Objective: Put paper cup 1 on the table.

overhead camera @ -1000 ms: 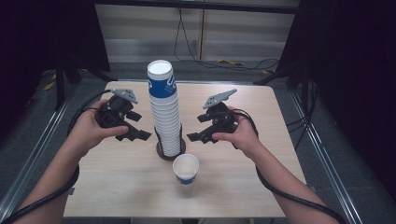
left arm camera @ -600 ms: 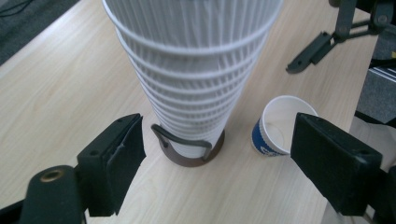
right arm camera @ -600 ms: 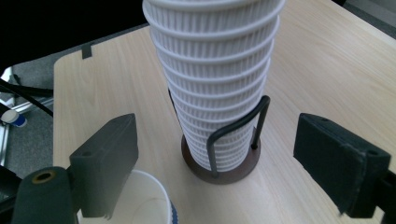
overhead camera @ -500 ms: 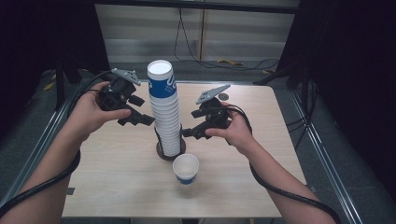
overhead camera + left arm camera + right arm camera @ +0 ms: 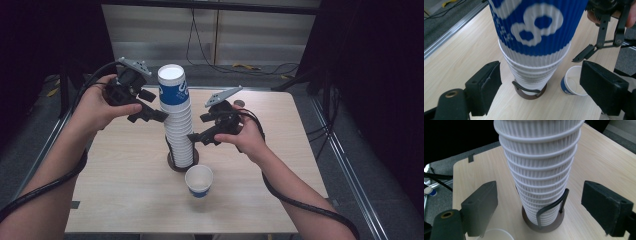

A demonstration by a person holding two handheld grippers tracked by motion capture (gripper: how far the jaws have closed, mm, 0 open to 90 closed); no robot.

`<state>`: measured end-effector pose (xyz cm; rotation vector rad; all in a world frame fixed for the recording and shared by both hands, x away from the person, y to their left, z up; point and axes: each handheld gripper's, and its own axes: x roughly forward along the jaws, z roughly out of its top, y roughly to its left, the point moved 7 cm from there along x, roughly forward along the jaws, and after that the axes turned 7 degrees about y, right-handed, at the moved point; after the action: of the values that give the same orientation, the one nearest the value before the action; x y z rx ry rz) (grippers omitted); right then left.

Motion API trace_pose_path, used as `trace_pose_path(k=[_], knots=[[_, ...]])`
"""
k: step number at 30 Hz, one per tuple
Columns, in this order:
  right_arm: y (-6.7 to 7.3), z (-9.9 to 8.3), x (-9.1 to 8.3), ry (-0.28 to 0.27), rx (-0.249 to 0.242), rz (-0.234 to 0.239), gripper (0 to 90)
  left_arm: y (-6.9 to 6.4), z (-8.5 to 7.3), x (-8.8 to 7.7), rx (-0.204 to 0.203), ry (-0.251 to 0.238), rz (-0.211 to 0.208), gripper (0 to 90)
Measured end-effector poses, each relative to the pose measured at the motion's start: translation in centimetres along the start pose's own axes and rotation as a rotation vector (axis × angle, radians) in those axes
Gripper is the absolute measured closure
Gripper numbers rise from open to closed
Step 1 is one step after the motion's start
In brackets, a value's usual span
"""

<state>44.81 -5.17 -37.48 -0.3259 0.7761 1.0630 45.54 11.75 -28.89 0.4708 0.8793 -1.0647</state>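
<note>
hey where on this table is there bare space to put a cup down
Bare wood lies along the table's near edge left of the single cup, on the left side below the left tongs, and across the right half behind the right hand. The middle is crowded: the cup stack in its holder, flanked by both tongs.

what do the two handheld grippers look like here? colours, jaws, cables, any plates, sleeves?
Both are black. The left gripper and right gripper each carry a grey three-cornered plate on top and trail a thick black cable back along the forearm. Each has two blocky black jaws with flat pads, driven by thin black linkage bars. A brass-coloured rivet shows at a jaw base. No sleeves visible; forearms bare.
</note>
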Motion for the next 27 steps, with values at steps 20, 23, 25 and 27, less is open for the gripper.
trace_pose_path(k=[20, 23, 25, 27], knots=[[-0.3, 1.8, 0.0, -0.014, 0.0, -0.029, 12.5, 0.6, 3.2, -0.1, -0.012, -0.034, 0.024, 16.4], [-0.4, 2.0, 0.0, -0.022, -0.001, -0.032, 12.5, 0.6, 3.5, 0.1, -0.003, -0.025, 0.032, 16.4], [-0.5, 2.1, 0.0, -0.025, -0.001, -0.025, 12.3, 0.5, 3.8, 0.2, 0.002, -0.034, 0.024, 16.4], [-0.6, 2.2, 0.0, -0.027, -0.002, -0.029, 12.3, 0.6, 3.8, 0.5, 0.002, -0.028, 0.024, 16.4]])
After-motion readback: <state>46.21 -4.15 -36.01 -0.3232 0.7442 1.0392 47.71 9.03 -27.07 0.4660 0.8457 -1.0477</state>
